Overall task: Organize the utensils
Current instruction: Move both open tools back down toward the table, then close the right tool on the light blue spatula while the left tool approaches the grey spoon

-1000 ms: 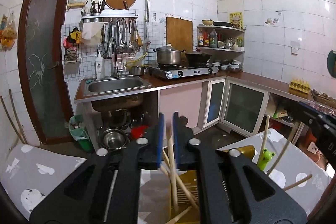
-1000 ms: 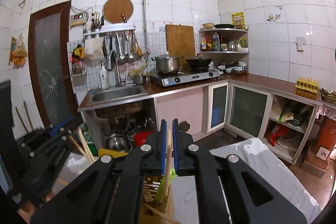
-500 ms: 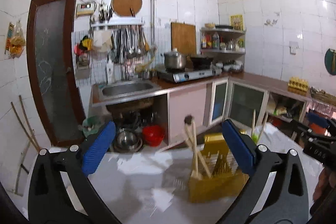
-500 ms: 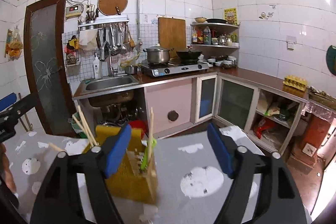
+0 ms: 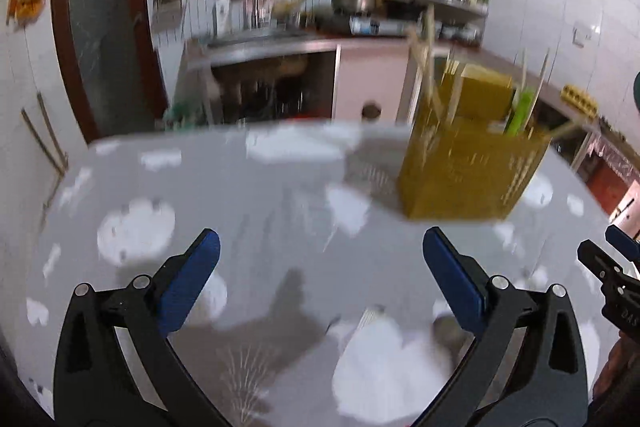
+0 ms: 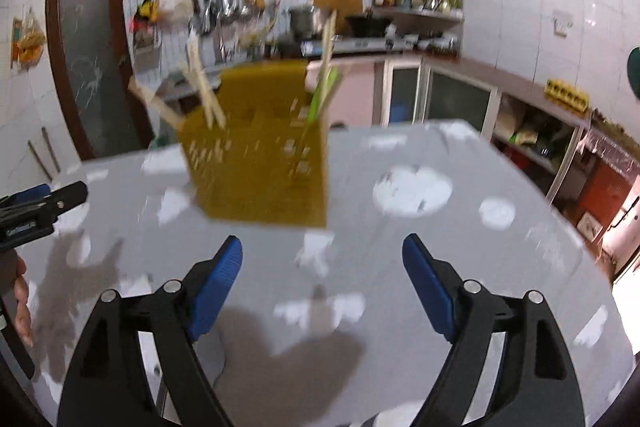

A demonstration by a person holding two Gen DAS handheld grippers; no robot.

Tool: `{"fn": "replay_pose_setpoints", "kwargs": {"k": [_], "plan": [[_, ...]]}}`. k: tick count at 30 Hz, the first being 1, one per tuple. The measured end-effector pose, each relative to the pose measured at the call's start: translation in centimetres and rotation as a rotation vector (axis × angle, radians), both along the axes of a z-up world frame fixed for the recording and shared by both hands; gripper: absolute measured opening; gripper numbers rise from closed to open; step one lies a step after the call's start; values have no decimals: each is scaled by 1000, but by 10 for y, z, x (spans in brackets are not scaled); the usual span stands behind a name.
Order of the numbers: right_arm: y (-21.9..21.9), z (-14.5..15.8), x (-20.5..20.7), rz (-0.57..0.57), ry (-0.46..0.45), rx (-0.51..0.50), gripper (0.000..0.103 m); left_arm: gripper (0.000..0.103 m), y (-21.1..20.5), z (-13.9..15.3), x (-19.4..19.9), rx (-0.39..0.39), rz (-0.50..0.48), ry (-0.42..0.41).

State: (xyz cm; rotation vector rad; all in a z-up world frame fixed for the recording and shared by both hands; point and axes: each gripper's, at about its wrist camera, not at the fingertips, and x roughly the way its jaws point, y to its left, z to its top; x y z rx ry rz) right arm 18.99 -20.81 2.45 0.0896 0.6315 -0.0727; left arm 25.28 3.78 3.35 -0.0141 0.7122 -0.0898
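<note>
Both tongs have let go of the sticks they pinched a moment ago and pulled back from the yellow holder. The left gripper [image 5: 321, 251] stands wide open with nothing between its blue pads [image 5: 192, 279]. The right gripper [image 6: 322, 259] has just been opening too, and its jaws hold nothing. From the left tongs, the yellow utensil holder [image 5: 468, 167] stands on the table at about one o'clock. From the right tongs, it sits at about eleven o'clock. Wooden chopsticks [image 6: 204, 87] and a green stick [image 6: 320, 95] poke up out of it. The grey tablecloth [image 6: 420, 227] with white cloud shapes covers the table. Behind it are the kitchen counter [image 6: 472, 65] and a brown door [image 6: 88, 39].
</note>
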Motion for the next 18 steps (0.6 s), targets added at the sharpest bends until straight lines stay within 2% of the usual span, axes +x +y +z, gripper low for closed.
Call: {"fn": "replay_pose_setpoints", "kwargs": {"k": [2,7,10,18], "plan": [[9,-18,-1,21,51,7,81,98,8,-20,0,19,13,51],[38,-51,-2,91,152,9,81,98,26,-49,0,64,52,113],[50,-58,0,113,182,4,81,98,35,-60,1,80,63,141],[78,-61,5,163,216,-24,80,98,41,-70,5,130,61,151]]}}
